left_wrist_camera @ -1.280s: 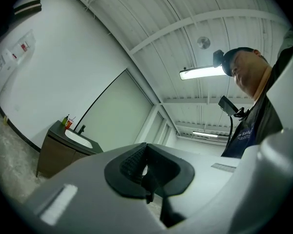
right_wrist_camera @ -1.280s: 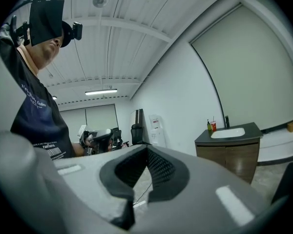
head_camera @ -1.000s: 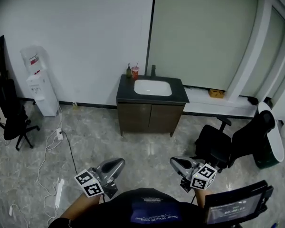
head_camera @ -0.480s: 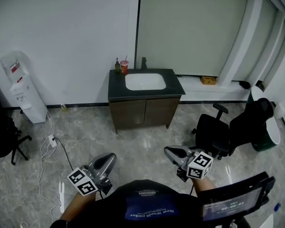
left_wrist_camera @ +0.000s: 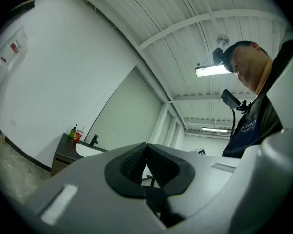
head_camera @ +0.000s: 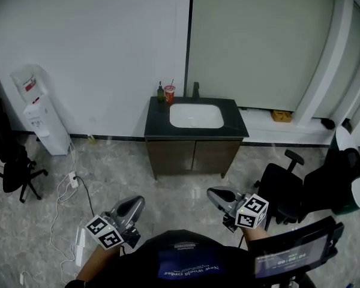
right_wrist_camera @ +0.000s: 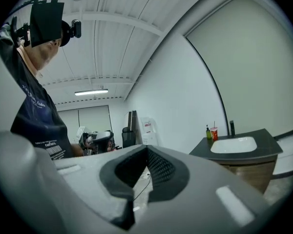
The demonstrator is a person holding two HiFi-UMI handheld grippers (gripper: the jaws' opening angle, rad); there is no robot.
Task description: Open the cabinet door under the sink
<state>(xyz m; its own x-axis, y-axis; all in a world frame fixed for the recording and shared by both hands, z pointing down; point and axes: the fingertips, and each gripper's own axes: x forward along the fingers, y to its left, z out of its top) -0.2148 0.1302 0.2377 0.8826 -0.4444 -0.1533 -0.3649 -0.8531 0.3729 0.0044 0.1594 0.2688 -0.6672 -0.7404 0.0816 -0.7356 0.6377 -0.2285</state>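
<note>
Dark wood-grain fronts mark the cabinet [head_camera: 216,155] under the sink [head_camera: 196,116], which stands against the wall well ahead of both grippers, its 2 doors [head_camera: 173,156] shut flat. The left gripper [head_camera: 137,201] points toward it from the near left, jaws pressed together with nothing between them. The right gripper [head_camera: 214,194] points the same way from the near right, jaws likewise together and empty. Neither touches the cabinet; marbled floor [head_camera: 180,188] lies between. On the black countertop [head_camera: 158,123] ahead stand a green bottle [head_camera: 161,91] and a red cup [head_camera: 170,91], the faucet [head_camera: 195,89] beside them. A water dispenser [head_camera: 41,114] stands far to the left gripper's left, and a black office chair [head_camera: 282,188] sits near the right gripper's right.
</note>
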